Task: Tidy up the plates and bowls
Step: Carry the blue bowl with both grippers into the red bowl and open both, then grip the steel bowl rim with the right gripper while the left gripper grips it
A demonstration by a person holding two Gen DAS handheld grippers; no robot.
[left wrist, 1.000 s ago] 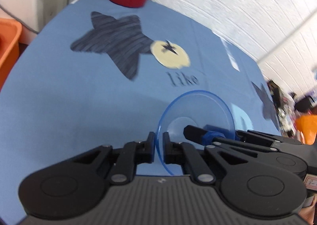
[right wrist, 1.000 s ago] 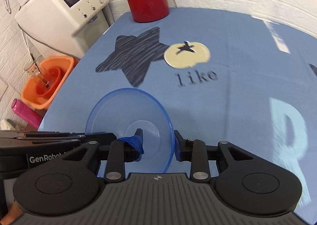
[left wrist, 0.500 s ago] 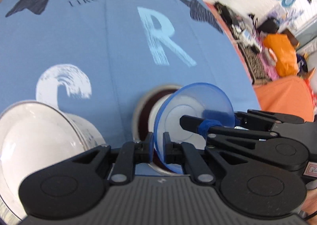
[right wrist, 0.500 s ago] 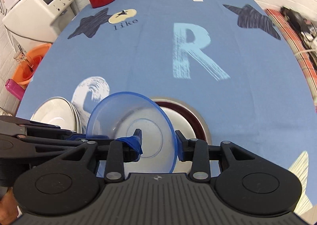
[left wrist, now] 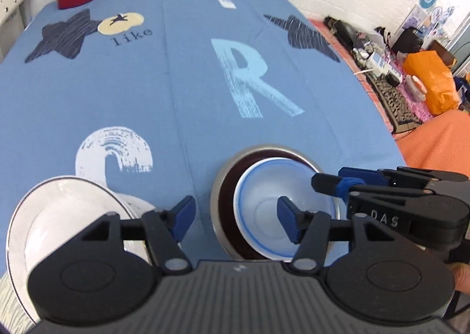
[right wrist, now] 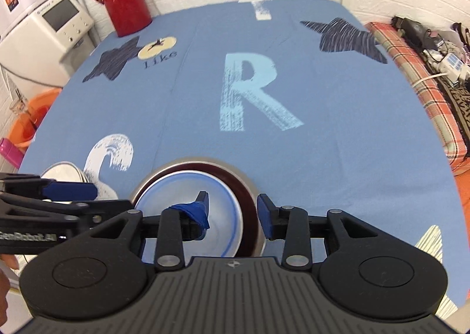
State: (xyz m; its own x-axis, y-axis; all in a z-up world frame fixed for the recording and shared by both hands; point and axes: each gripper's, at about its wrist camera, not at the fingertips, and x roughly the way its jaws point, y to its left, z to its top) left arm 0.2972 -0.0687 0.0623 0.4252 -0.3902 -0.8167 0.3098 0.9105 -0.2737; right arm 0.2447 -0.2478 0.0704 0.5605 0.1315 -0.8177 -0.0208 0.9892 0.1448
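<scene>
The blue-rimmed bowl (left wrist: pixel 279 210) is seen seated inside the dark plate (left wrist: pixel 232 187), directly ahead of both tools, so this piece of the sorting can be judged as done; it is gripped by neither. The left gripper (left wrist: pixel 236 215) is held wide open with nothing between its blue pads, one pad lying over the bowl's hollow and the other short of the plate's left rim. The right gripper (right wrist: pixel 233 209) is likewise spread and empty, its taped finger poised above the bowl's interior and its other finger just outside the plate's right edge; whether either finger touches the ware cannot be told. To the left of the left gripper a white bowl (left wrist: pixel 67 222) is seen on the blue cloth (left wrist: pixel 147 84), apparently nested in another, with nothing visible inside it. What remains, by judgement, is the clearing of both tools and perhaps the gathering of the white bowl with the stack.
</scene>
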